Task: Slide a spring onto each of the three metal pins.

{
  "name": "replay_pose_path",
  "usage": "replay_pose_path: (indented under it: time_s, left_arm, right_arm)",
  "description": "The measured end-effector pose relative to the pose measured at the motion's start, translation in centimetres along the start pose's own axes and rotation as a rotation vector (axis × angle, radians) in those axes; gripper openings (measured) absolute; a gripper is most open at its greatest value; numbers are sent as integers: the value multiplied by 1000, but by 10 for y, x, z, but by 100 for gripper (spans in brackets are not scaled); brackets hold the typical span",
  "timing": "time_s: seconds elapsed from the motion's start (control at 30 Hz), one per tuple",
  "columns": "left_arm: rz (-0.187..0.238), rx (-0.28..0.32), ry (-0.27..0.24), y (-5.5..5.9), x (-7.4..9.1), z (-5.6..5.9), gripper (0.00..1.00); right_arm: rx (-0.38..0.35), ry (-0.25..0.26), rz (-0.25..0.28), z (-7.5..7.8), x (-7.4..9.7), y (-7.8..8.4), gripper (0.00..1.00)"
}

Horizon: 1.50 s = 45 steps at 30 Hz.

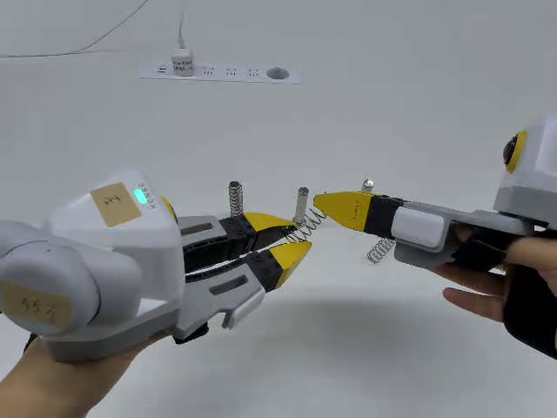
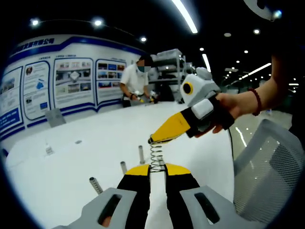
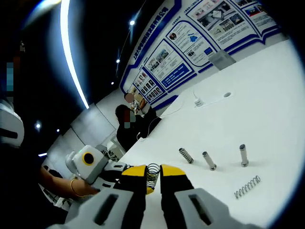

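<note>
Yellow-tipped jaws of the left gripper (image 1: 294, 241) and the right gripper (image 1: 326, 205) are both clamped on one spring (image 1: 307, 225). Each pinches an end, and the coil is stretched through the air between them, close by the bare middle pin (image 1: 302, 204).

The likely hazard is the handover. With both ends pinched, neither end looks free to slip over a pin top, so one gripper must let go. If the coil is under tension or bowed when that happens, it could flick out of the other grip and roll across the white table (image 1: 418, 113). A jaw tip swung low could also strike the middle pin.

Around them, the left pin (image 1: 235, 198) already carries a spring. The right pin (image 1: 368, 185) is bare and sits just behind the right gripper, which partly blocks the approach to it. A loose spring (image 1: 380, 250) lies on the table beneath that gripper. A power strip (image 1: 222, 72) rests well apart at the far side. Across the hall, a person (image 2: 136, 81) works at another bench.
</note>
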<state>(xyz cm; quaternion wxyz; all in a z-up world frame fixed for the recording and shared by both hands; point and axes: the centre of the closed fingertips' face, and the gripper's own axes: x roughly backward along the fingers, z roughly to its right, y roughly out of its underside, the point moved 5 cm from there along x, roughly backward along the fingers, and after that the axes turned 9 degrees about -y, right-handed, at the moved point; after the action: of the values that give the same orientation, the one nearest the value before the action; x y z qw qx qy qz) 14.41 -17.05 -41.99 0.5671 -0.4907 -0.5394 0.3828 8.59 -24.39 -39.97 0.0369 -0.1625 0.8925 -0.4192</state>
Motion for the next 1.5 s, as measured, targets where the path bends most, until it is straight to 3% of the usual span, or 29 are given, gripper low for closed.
replay_pose_path:
  time_s: [0.23,0.47,1.0,1.17,1.5]
  left_arm:
    - [-27,24,-10,3,0,-1,12]
    - [-84,25,-23,13,0,-2,22]
    - [-147,110,-76,31,0,-4,37]
    - [-168,133,-78,39,-1,-1,41]
    - [-179,143,-82,43,-2,-4,50]
  right_arm:
    - [45,12,-9,0,-1,-2,11]
    - [122,50,-18,3,1,-8,11]
    - [288,152,-44,29,-12,-33,11]
    - [368,190,-87,38,-19,-39,11]
    - [498,244,-174,53,-29,-38,11]
